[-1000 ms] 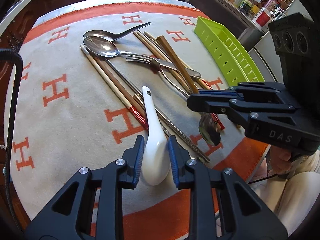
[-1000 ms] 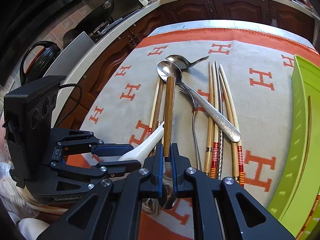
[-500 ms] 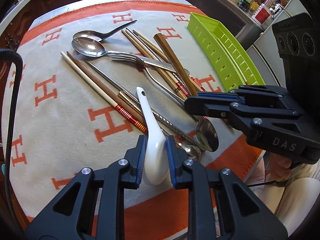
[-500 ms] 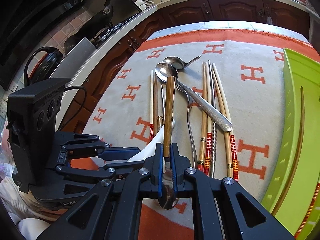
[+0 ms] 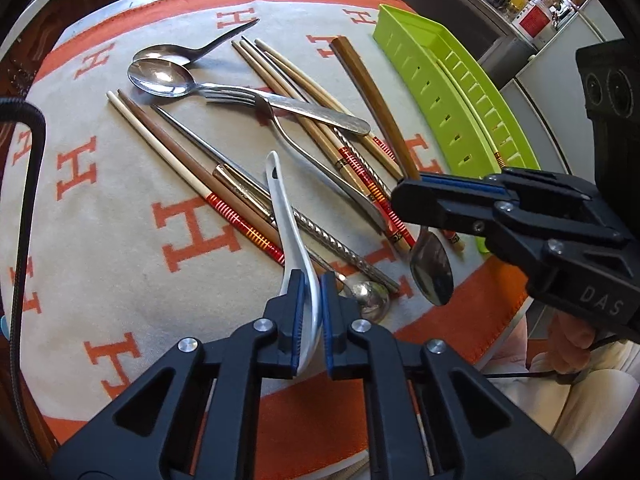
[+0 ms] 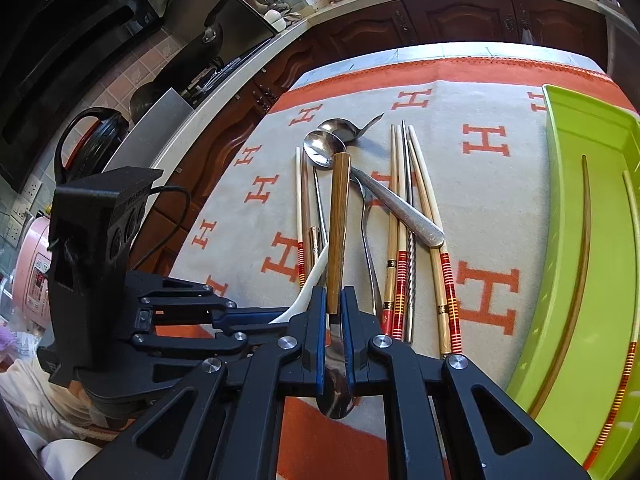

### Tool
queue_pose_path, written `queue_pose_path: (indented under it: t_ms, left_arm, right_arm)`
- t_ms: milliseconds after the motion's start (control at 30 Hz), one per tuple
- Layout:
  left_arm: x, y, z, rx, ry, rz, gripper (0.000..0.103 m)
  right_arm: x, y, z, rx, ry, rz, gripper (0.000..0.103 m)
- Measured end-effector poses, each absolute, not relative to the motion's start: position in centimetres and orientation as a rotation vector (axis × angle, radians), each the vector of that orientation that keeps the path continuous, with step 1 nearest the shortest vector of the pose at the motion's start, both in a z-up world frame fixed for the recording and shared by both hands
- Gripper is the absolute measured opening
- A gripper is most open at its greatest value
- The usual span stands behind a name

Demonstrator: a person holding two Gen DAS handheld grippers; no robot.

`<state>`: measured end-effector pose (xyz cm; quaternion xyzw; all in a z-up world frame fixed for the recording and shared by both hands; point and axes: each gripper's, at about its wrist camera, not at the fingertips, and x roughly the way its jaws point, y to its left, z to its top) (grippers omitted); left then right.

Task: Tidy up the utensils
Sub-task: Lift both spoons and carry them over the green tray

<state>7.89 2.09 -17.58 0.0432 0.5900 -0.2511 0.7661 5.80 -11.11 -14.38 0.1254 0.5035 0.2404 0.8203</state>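
Observation:
My left gripper (image 5: 310,304) is shut on a white ceramic spoon (image 5: 286,216) and holds it lifted over the cloth, bowl end between the jaws, handle pointing away. My right gripper (image 6: 334,312) is shut on a wooden-handled metal spoon (image 6: 338,216), its steel bowl hanging below the jaws. In the left wrist view that spoon (image 5: 376,92) and the right gripper (image 5: 440,196) are to the right. Loose utensils lie on the cloth: two metal spoons (image 5: 160,78), a fork (image 5: 280,120), several chopsticks (image 5: 180,156). The green tray (image 6: 592,264) holds chopsticks at the right.
A grey cloth with orange H marks (image 5: 100,240) covers the table. A small metal spoon (image 5: 370,298) lies just past my left fingertips. Kitchen counters and dark cabinets (image 6: 440,16) run behind the table. The person's leg shows at lower right.
Both grippers have risen with their spoons. The white spoon has come off the cloth and tilted onto its edge. The wooden-handled spoon has lifted further from the pile.

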Motion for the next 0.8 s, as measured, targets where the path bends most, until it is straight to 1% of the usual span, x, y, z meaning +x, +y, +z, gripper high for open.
queue_pose_path:
  t_ms: [233, 433, 633, 800]
  left_arm:
    - [8.2, 2.8, -16.7, 0.037, 1.278, -0.491, 0.004]
    - [8.3, 2.4, -13.4, -0.038, 1.216, -0.489, 0.004]
    - [8.7, -1.7, -9.0, -0.105, 1.113, -0.580, 0.004]
    - [9.3, -7.3, -7.6, -0.120, 1.095, -0.661, 0.004]
  right_arm:
    - [5.1, -12.3, -13.8, 0.292, 1.049, 0.499, 0.007]
    - [4.7, -14.5, -13.0, 0.347, 1.026, 0.475, 0.007]
    - [4.6, -18.7, -11.0, 0.413, 0.977, 0.395, 0.007]
    - [4.3, -23.8, -10.0, 0.447, 0.939, 0.270, 0.007]
